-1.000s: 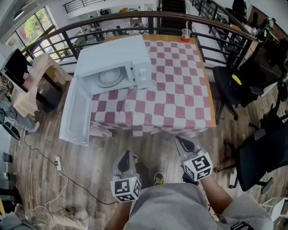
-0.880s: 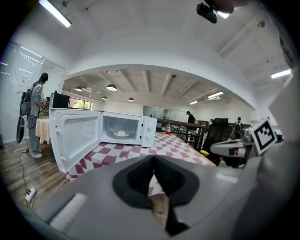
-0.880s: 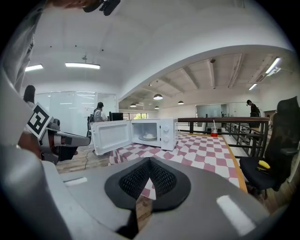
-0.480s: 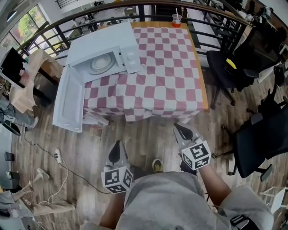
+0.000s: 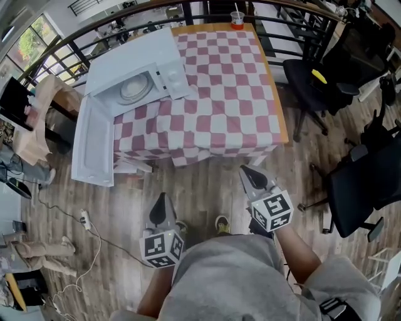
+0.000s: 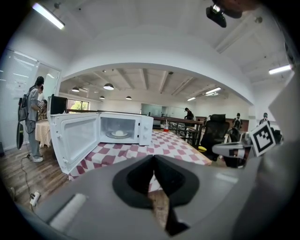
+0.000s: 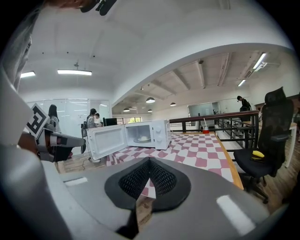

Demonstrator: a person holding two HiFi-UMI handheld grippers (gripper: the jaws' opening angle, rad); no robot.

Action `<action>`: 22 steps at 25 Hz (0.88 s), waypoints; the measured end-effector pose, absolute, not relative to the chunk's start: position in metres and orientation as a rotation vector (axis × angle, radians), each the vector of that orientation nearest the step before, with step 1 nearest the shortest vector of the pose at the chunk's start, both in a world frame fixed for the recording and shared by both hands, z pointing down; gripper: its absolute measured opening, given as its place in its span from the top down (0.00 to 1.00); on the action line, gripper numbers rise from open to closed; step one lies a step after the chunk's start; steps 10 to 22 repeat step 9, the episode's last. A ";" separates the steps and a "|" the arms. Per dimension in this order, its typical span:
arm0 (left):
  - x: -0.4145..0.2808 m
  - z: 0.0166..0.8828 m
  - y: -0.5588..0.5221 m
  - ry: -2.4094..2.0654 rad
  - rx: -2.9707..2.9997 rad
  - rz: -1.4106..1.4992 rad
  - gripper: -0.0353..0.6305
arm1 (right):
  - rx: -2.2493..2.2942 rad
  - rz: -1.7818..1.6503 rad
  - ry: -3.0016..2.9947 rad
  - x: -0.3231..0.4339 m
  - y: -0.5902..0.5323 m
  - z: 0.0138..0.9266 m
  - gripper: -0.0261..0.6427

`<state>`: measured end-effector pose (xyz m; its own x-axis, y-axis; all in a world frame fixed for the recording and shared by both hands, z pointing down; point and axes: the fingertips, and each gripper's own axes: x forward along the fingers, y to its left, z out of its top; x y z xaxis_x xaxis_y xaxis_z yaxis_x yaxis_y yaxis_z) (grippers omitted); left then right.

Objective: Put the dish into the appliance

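The microwave (image 5: 131, 63) stands on the table (image 5: 219, 100), far left. The dish (image 5: 134, 89) lies inside it. A cup (image 5: 237, 19) stands at the far edge.

From my seat I see a wood-plank floor (image 5: 207, 188) running under a counter (image 5: 232, 94) draped in red-and-white checked cloth. A dark railing (image 7: 215, 116) curves round its far side. To the right stand two black office chairs (image 5: 313, 81), one nearer (image 5: 363, 182). Far left there is a window (image 5: 28, 41) with greenery outside, and a side table (image 5: 47, 106) under tan cloth. A white power strip (image 5: 84, 219) lies on the floor at near left. Strip lights (image 7: 75, 71) glow on the white ceiling.
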<state>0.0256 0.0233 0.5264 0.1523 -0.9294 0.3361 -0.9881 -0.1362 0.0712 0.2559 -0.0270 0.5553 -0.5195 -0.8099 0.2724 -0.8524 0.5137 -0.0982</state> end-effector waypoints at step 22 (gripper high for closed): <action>0.017 0.531 0.017 -1.825 2.171 0.288 0.93 | 1.438 0.332 -2.527 0.247 -0.022 0.562 0.96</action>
